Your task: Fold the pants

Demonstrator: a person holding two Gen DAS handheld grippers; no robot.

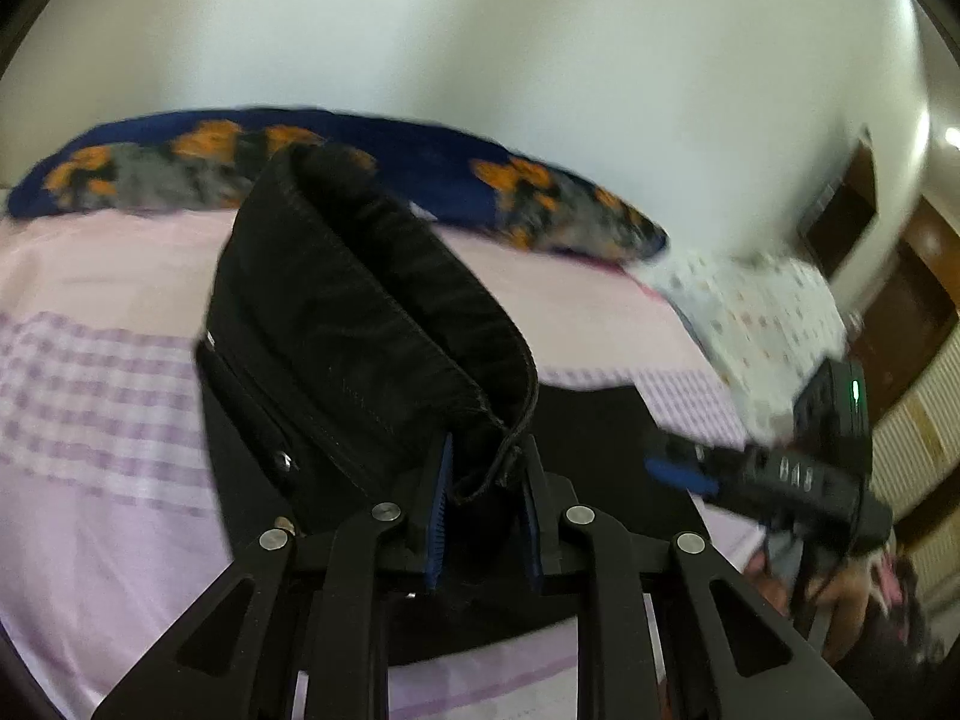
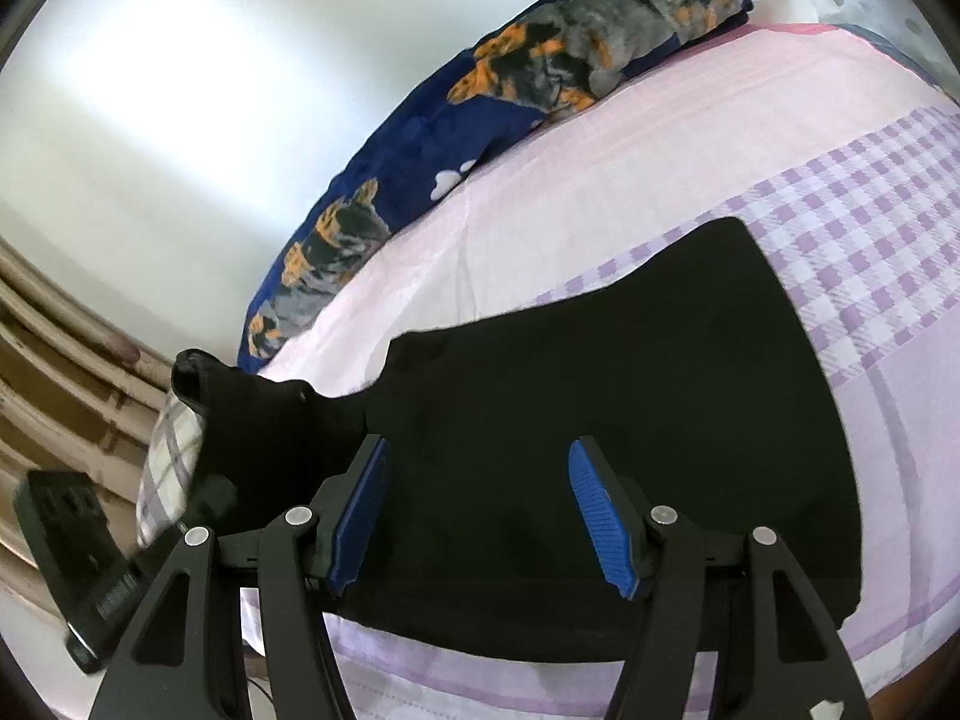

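Observation:
Black pants (image 2: 600, 408) lie on a bed with a pink and purple checked sheet (image 2: 870, 228). My left gripper (image 1: 486, 468) is shut on the elastic waistband of the pants (image 1: 372, 300) and holds that end lifted above the bed. In the right wrist view the lifted end (image 2: 240, 408) shows at the left, with the left gripper's body (image 2: 66, 540) below it. My right gripper (image 2: 480, 480) is open and empty, just above the flat part of the pants. It also shows in the left wrist view (image 1: 684, 468) at the right.
A navy blanket with orange and grey animal print (image 1: 360, 162) lies along the far side of the bed against a white wall. A white spotted pillow (image 1: 756, 312) sits at the right. Wooden furniture (image 1: 900, 300) stands beyond the bed's right edge.

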